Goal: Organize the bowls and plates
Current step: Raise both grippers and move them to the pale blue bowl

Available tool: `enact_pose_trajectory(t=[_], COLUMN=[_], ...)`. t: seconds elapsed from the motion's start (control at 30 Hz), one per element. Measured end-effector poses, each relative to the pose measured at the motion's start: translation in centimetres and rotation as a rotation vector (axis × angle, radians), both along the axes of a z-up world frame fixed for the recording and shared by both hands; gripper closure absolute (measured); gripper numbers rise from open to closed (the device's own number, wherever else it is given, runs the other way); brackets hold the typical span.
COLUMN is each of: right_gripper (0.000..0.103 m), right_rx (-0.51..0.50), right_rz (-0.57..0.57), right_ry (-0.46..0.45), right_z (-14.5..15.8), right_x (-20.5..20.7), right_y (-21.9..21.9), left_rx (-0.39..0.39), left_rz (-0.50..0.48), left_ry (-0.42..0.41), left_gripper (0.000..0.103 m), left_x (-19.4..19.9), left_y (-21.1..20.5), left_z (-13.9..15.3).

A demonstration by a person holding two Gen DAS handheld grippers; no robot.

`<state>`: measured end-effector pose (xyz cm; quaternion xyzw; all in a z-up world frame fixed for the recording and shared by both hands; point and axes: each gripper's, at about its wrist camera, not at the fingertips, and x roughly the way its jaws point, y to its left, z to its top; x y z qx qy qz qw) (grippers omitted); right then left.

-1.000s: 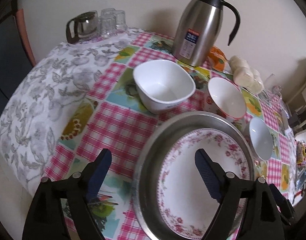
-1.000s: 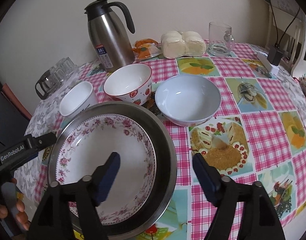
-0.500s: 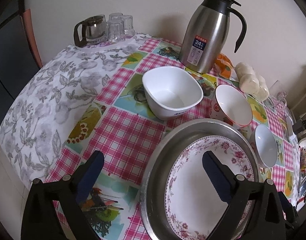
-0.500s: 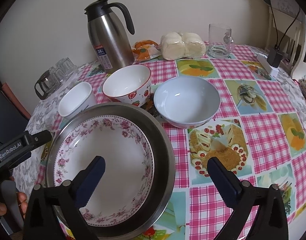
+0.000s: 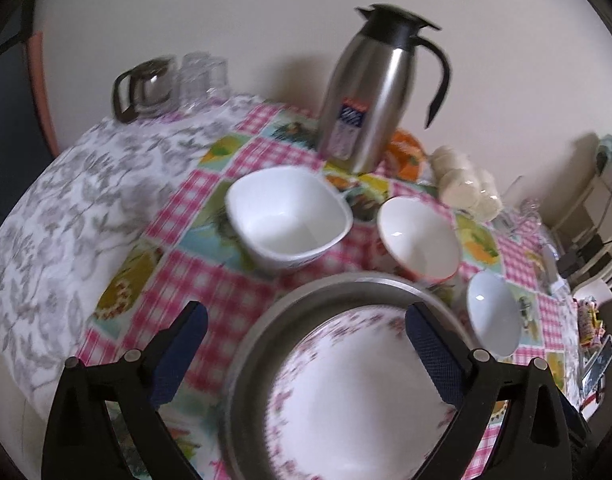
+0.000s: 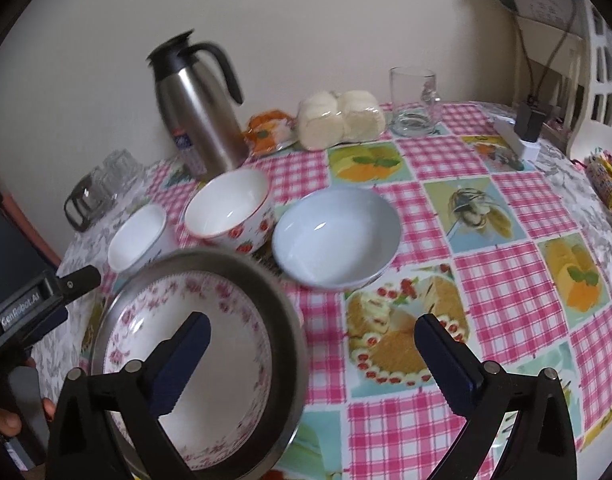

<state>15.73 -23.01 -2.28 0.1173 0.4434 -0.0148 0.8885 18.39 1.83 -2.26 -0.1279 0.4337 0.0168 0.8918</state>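
- Sitting nested already, the floral plate (image 6: pixel 194 344) lies inside the steel pan (image 6: pixel 284 332) at the near left of the table (image 6: pixel 517 280); that pairing looks like the part of the job that is done.
- Left gripper (image 5: pixel 304 350) hangs with its fingers spread wide, one to the left of the pan over bare cloth, the other over the plate; nothing is between the pads, and blur makes it hard to say how far above the plate they are.
- Beyond the pan, three bowls stand apart in a loose row, each on the cloth and none stacked: the square bowl (image 5: pixel 288 218) furthest left, the strawberry bowl (image 6: pixel 230 210) in the middle, the pale bowl (image 6: pixel 335 236) to the right.
- Right gripper (image 6: pixel 311 346) is likewise fully spread and empty, one finger over the plate, the other over the cake picture on the cloth.
- My judgement: the plates are dealt with, while gathering or nesting the bowls is all still to do; the pale bowl, lying nearest the right gripper, seems the handiest to start with.
- The flask (image 6: pixel 198 104) and glass mug (image 6: pixel 413 102) stand at the back, clear of the bowls.
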Motion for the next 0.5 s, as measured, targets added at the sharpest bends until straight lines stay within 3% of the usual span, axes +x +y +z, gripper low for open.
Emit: enact_pose_trajectory(t=[0.2,0.5], right_gripper=[0.000,0.000], right_rx=[0.031,0.096], right_rz=[-0.088,-0.152], right_ry=[-0.035,-0.043], right_z=[0.4,0.5], right_x=[0.4,1.8], right_y=[-3.4,-6.8], left_rx=[-0.049,-0.003], left_rz=[-0.087,-0.178], left_ry=[-0.017,-0.016], left_gripper=[0.004,0.004], left_x=[1.3,2.6], left_y=[-2.1,-6.3], left_z=[0.0,0.5])
